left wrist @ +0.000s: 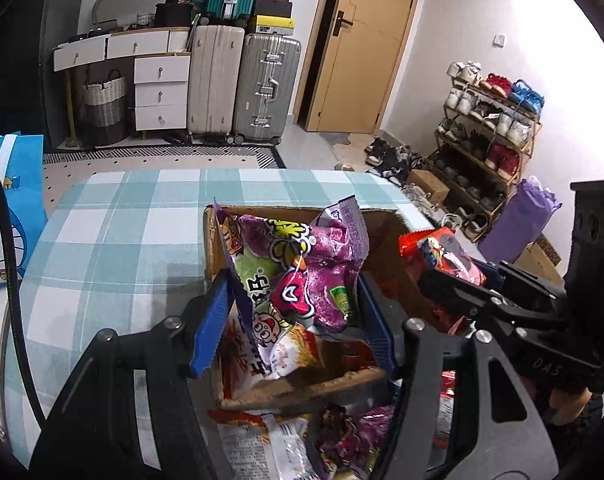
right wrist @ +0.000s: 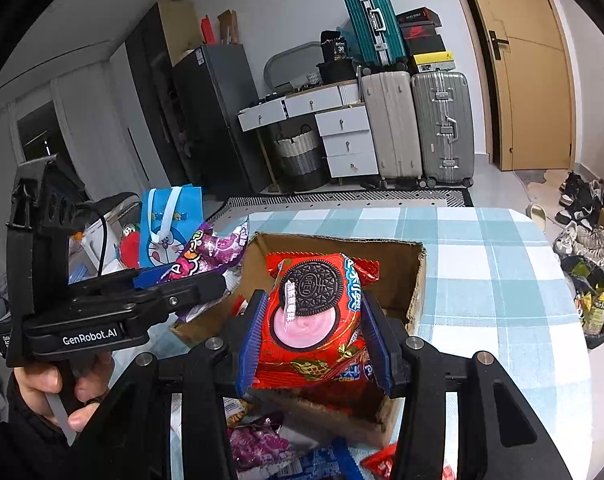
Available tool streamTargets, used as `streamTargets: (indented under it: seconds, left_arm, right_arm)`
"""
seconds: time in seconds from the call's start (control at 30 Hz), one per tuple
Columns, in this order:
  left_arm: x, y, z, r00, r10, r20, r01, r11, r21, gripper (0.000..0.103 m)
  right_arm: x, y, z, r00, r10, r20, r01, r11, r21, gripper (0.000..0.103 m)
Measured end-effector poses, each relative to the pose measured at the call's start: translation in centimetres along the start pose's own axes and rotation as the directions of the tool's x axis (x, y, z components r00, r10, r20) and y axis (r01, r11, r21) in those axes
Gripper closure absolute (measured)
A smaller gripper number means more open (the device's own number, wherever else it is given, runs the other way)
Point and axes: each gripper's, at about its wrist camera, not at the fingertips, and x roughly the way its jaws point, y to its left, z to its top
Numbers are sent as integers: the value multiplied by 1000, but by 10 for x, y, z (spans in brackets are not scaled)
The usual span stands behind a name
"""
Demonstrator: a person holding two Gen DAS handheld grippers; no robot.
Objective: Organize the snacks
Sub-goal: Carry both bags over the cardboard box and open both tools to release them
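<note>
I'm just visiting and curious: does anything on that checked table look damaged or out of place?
The brown cardboard box looks worn: its top edges are torn and ragged, with no flaps visible. Several snack packets lie loose on the checked tablecloth in front of it, not yet boxed. Nothing looks spilled.

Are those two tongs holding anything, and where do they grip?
Left tongs pinch a purple snack bag by its sides; right tongs pinch a red Oreo pack by its sides, near its lower half.

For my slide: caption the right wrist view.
Right gripper holds red Oreo packet above brown cardboard box.
</note>
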Motion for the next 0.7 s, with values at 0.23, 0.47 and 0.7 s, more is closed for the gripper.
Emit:
streamTargets:
  seconds: [0.23, 0.47, 0.7]
  left_arm:
    - [29, 6, -3, 999, 11, -35, -11, 1000, 7, 44]
    - [48, 4, -6, 998, 36, -51, -33, 998, 44, 44]
    - [51, 1, -5, 997, 33, -65, -31, 999, 36, 40]
  right_arm:
    - [25, -1, 1, 1000, -13, -25, 13, 1000, -8, 57]
    - [47, -3, 3, 998, -37, -49, 36, 999, -24, 57]
    - [54, -11, 5, 996, -66, -66, 65, 998, -12, 57]
